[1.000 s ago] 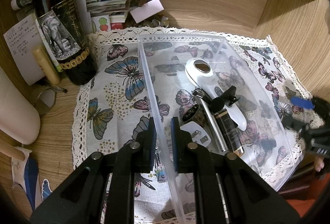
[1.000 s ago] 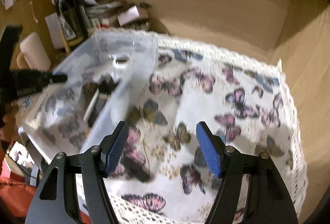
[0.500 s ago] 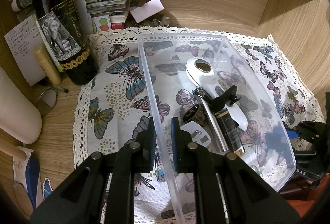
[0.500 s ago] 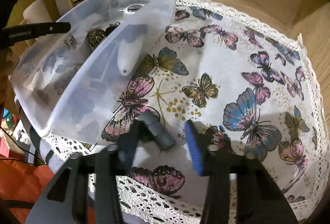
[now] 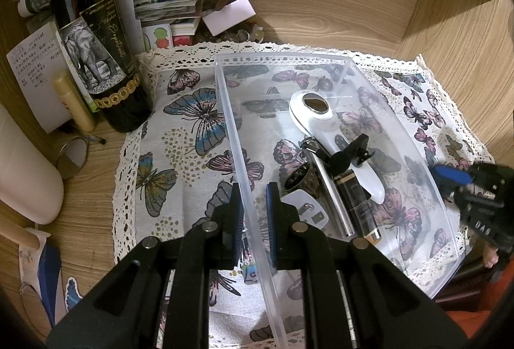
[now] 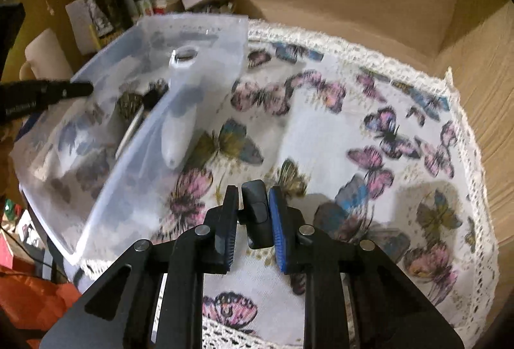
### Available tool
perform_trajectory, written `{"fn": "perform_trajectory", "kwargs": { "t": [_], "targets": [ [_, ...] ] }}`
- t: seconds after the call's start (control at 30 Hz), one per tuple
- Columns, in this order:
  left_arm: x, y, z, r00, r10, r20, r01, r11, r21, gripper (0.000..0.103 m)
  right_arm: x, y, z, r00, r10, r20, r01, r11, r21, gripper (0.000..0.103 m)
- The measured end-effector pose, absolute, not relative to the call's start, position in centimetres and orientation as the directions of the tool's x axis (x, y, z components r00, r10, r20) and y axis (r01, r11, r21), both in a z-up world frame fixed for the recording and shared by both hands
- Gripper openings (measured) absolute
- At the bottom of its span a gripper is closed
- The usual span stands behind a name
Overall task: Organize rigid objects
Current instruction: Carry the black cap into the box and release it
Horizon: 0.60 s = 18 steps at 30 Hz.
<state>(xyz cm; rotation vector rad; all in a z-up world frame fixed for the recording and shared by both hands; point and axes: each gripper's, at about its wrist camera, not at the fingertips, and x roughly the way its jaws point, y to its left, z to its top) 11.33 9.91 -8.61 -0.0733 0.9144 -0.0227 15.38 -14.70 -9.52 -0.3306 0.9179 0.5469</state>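
Note:
A clear plastic bin (image 5: 350,66) stands on the butterfly cloth (image 5: 180,156). In it lie a white handheld device (image 5: 321,121), a black clip (image 5: 350,153), a dark tube (image 5: 356,204), a white plug (image 5: 305,211) and a dark ring-shaped piece (image 5: 297,177). My left gripper (image 5: 253,214) is shut on the bin's left wall. My right gripper (image 6: 253,214) is shut on a small dark grey cylinder (image 6: 255,214), held above the cloth (image 6: 353,140) to the right of the bin (image 6: 154,111). The right gripper also shows in the left wrist view (image 5: 462,182).
A wine bottle (image 5: 93,37), stacked papers and boxes (image 5: 170,8), a cream tube (image 5: 74,101), a small round mirror (image 5: 72,153) and a white roll (image 5: 22,175) crowd the back left. Wooden walls (image 5: 449,28) close the back and right.
My right gripper came down to the grey cylinder on the cloth, closed on it and lifted it. My left gripper has stayed clamped on the bin wall.

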Motion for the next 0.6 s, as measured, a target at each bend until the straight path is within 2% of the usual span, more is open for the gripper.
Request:
{"fn": "perform_trajectory", "kwargs": {
  "t": [0.6],
  "targets": [
    [11.4,9.8,-8.6,0.609,-0.051,-0.791,-0.011,0.997,-0.073,0.012,17.3,-9.8,-3.5,0.576,0.428,-0.697,-0.651,0.756,-0.074,0.018]
  ]
}}
